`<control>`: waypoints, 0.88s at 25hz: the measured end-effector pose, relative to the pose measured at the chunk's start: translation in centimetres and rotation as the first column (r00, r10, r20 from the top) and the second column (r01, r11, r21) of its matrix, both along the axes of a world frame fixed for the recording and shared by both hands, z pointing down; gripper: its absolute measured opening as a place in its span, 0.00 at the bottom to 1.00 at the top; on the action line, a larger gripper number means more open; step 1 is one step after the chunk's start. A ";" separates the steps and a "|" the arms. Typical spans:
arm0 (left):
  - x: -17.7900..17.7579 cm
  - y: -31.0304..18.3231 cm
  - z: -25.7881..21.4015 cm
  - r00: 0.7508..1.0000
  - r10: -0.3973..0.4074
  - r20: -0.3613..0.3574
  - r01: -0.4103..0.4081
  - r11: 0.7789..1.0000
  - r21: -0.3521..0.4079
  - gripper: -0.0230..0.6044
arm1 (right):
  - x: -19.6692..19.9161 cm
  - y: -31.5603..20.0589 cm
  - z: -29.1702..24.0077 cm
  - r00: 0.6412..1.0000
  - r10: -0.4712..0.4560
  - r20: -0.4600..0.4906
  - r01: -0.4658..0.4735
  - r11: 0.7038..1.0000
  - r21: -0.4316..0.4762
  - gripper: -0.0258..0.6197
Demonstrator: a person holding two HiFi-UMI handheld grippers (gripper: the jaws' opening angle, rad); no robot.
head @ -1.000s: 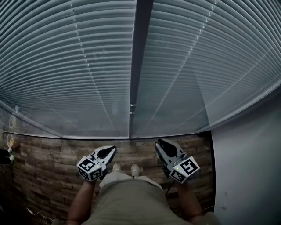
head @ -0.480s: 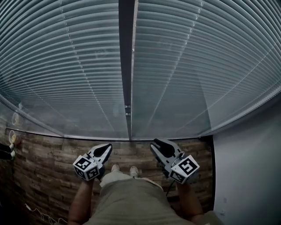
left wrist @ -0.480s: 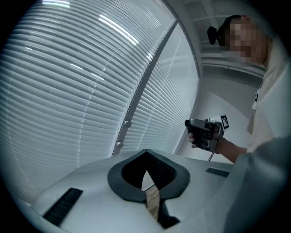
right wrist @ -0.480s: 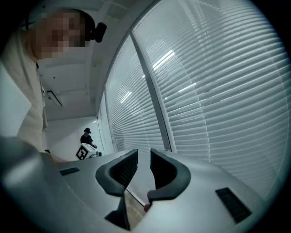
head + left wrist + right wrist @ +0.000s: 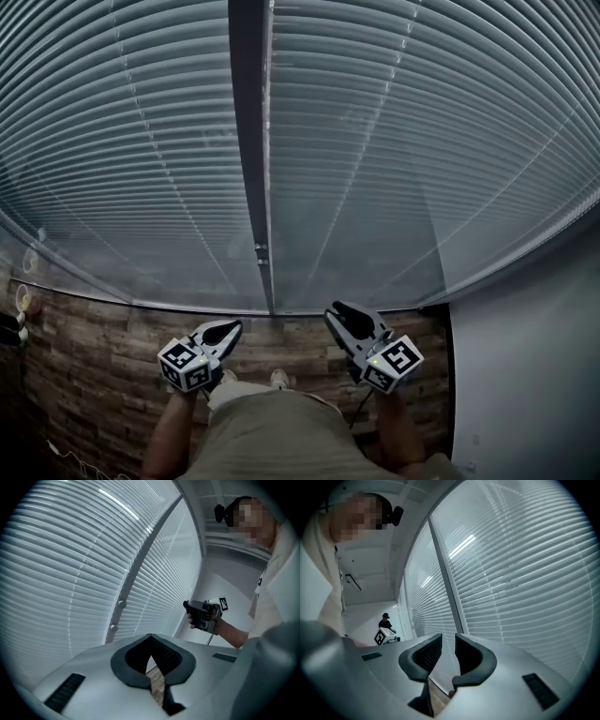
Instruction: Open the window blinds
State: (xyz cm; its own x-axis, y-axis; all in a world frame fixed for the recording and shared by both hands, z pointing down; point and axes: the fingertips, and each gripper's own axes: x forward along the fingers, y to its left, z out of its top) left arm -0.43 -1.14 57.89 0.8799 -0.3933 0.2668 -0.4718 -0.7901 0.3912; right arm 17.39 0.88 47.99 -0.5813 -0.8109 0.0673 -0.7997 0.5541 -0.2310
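Below the dark window post [image 5: 248,141], just to its left, the left gripper [image 5: 223,330] points toward the glass with its jaws closed tip to tip and nothing between them; the left gripper view shows the same closed jaws [image 5: 150,639] aimed at the foot of the post. To the right of the post's foot, the right gripper [image 5: 339,314] also faces the window. Its jaws are a little apart and opening, and only the blind shows through the gap [image 5: 448,641]. Neither gripper touches the window blinds. One blind [image 5: 122,141] hangs left of the post and the other [image 5: 403,141] right of it, both lowered to the bottom of the window with their slats covering the glass. Beneath the post lies a wooden floor [image 5: 94,356], and far to the right of the post stands a plain wall [image 5: 525,375].
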 end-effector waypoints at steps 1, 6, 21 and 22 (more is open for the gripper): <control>0.0 -0.2 0.0 1.000 0.001 0.008 -0.001 1.000 0.007 0.05 | -0.4 -0.1 0.1 1.000 -0.009 -0.013 0.009 1.000 0.005 0.18; 0.2 -0.8 1.6 1.000 -0.003 0.019 0.003 1.000 0.019 0.05 | 2.0 0.0 1.7 0.998 0.054 -0.020 -0.054 0.998 -0.009 0.18; -0.4 -2.1 -0.7 1.000 0.005 -0.011 -0.005 1.000 -0.022 0.05 | -0.3 -0.3 0.0 0.993 -0.001 -0.116 -0.005 0.999 -0.054 0.17; -0.4 -2.3 -0.6 1.000 0.011 -0.007 -0.011 1.000 -0.007 0.05 | -0.7 -0.5 0.2 0.991 0.000 -0.131 -0.007 0.998 -0.055 0.17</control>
State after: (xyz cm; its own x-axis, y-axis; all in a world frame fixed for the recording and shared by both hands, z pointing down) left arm -0.86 -3.44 57.33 0.8858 -0.3820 0.2634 -0.4607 -0.7923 0.4000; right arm 16.69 0.39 48.16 -0.5619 -0.8056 0.1877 -0.8269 0.5408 -0.1544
